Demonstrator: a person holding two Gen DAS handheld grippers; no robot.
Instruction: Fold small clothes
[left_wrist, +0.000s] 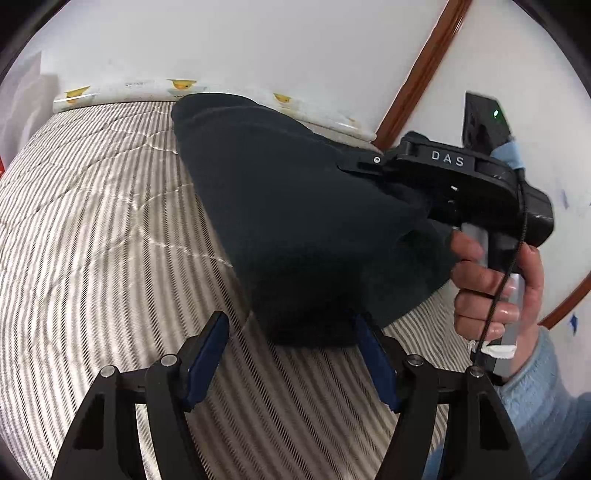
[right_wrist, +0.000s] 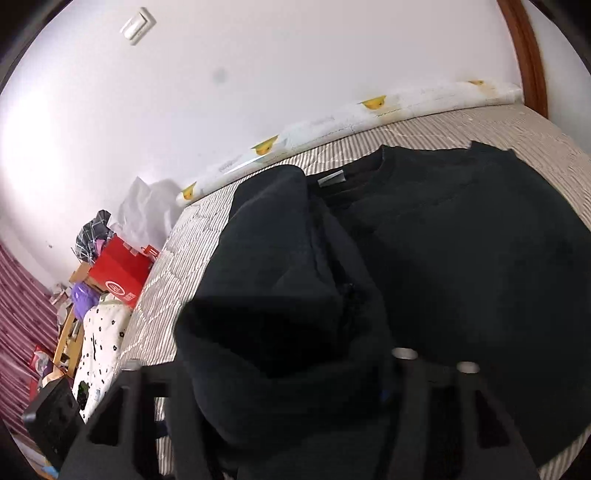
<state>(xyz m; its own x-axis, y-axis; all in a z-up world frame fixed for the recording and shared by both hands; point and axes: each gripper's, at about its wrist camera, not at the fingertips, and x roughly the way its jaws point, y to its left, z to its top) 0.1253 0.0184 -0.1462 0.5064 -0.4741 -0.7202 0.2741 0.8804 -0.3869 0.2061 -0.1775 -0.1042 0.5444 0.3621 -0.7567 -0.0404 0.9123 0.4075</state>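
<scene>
So from my left wrist cam I'm looking down at the bed (left_wrist: 92, 229), striped quilted cover, with the black garment (left_wrist: 295, 221) heaped on it; my left gripper (left_wrist: 291, 332) sits right at the near hem of the garment, jaws released and spread, blue pads either side; the right-hand pad touches or slips just behind the cloth edge, the left one is over bare bedspread, nothing pinched between them.

Past the garment's right side I can see my right gripper (left_wrist: 406, 199), the black body with DAS lettering, nose buried in the fabric; a hand (left_wrist: 495, 291) in a light blue sleeve (left_wrist: 546, 406) wraps its handle, cable running down along it.

Right wrist cam: the black garment (right_wrist: 461, 258) fills most of the view, neckline and a small grey label (right_wrist: 331, 180) at its far end, toward the wall; a fold of it is bunched up and draped straight over my right gripper (right_wrist: 295, 387), hiding the fingertips; jaws look clenched on that fold of cloth, though the pads themselves are buried.

Beyond the garment there's a white padded strip with yellow duck prints (right_wrist: 373, 103) along the wall; left of the bed, a red box (right_wrist: 118, 273) and a spotted white cloth (right_wrist: 103, 332) in a pile of clutter.
</scene>
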